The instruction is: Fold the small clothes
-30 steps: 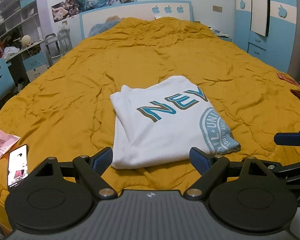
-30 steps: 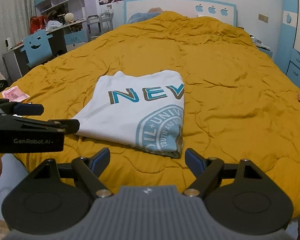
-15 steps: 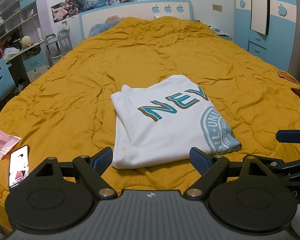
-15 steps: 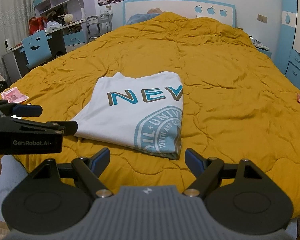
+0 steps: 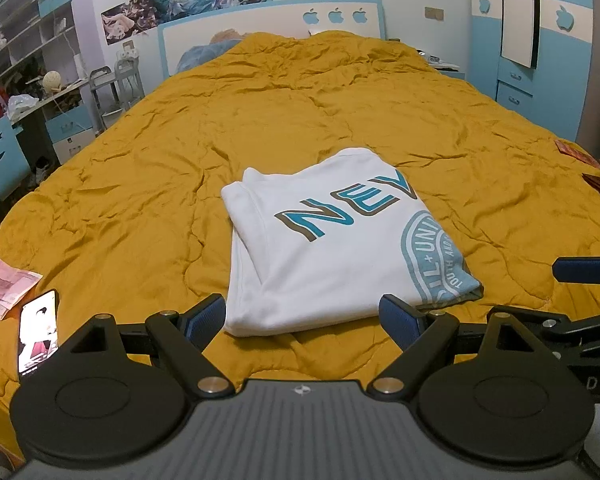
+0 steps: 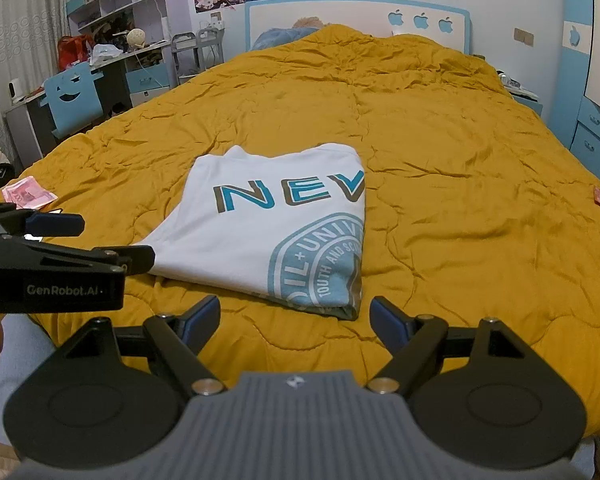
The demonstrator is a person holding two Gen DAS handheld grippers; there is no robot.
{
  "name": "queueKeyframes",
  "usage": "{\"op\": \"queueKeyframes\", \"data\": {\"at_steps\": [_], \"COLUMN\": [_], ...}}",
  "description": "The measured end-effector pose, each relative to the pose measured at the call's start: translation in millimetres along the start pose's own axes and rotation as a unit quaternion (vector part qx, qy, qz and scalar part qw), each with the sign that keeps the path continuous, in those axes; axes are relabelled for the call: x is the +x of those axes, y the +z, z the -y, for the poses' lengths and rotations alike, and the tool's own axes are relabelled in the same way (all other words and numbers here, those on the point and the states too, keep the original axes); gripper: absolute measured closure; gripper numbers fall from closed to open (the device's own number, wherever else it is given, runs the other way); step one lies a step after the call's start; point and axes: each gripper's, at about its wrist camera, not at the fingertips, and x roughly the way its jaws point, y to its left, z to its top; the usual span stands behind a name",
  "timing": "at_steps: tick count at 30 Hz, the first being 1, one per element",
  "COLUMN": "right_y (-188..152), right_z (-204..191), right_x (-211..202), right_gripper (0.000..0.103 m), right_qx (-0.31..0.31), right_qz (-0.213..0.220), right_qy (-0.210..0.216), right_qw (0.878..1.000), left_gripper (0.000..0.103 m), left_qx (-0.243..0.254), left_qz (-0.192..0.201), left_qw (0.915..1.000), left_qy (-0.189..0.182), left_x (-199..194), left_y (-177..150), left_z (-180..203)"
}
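Rumpled yellow bedding (image 5: pixel 148 200) lies under the folded white shirt (image 5: pixel 324 256), just ahead of your left gripper (image 5: pixel 302 314) and right gripper (image 6: pixel 295 316), both spread wide and empty. Pinch too deep and you'll likely snag the quilt, dragging the layers askew.

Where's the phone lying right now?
In the left wrist view, the smartphone lies screen-up at the bed's near left edge on the yellow quilt, just beside the pink banknotes.
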Motion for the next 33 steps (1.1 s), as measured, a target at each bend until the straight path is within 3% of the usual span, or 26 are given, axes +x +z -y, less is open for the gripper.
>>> {"op": "queueKeyframes", "data": {"at_steps": [33], "right_y": [-1.1], "right_z": [-5.7], "right_x": [0.1], "right_gripper": [0.026], "right_qx": [0.007], "right_qz": [-0.003], "right_qy": [-0.003], "right_qw": [1.000], "left_gripper": [0.002], "left_qx": [-0.002], "left_qz": [-0.004], "left_qw": [1.0000], "left_qy": [-0.003], "left_x": [1.5], "left_y": [-0.9], "left_z": [-5.3]}}
